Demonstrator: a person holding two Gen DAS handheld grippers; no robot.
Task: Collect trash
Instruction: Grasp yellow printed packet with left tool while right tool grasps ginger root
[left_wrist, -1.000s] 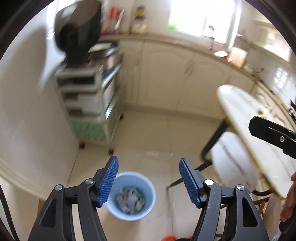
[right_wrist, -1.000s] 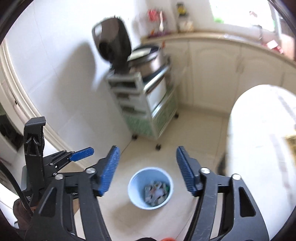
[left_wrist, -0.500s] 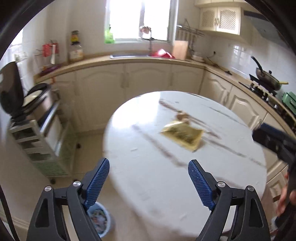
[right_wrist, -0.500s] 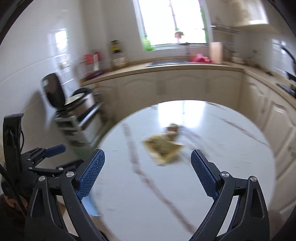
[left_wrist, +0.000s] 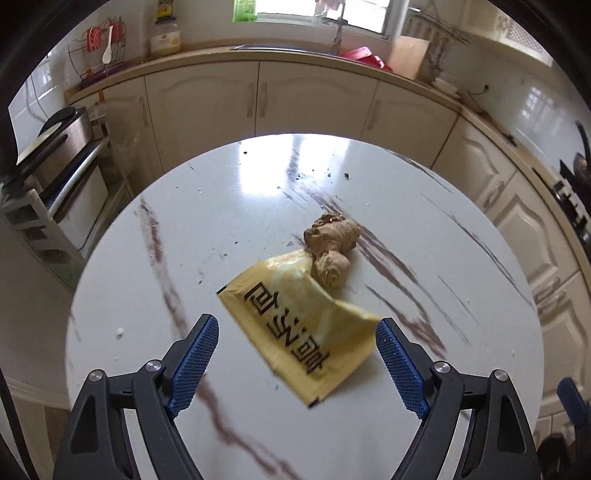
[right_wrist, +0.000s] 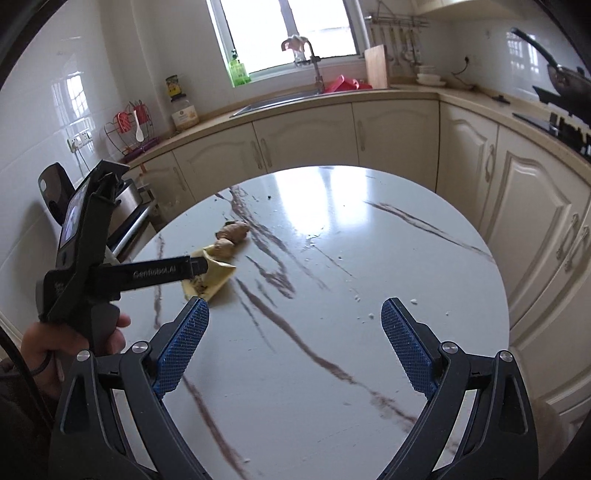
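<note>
Round white marble-look table (left_wrist: 155, 236) with dark brown veins. On it: flat yellow wrapper (left_wrist: 299, 325) with black characters, ginger root (left_wrist: 330, 245) touching the wrapper's far corner, dark crumbs (left_wrist: 295, 173) toward the far edge.

Daylight from the window (right_wrist: 288, 33) glares off the table (right_wrist: 332, 206) — fisheye-warped edges, slight blur.

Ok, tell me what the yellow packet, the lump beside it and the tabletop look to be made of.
Yellow packet: likely thin plastic film, glossy; it creases and catches glare, with a torn, curled edge.
Lump: looks like ginger root, matte tan, knobby and fibrous.
Tabletop: marble or a marble-look slab, polished; white with dark veins and mirrors the window. Real stone or imitation cannot be told.
</note>
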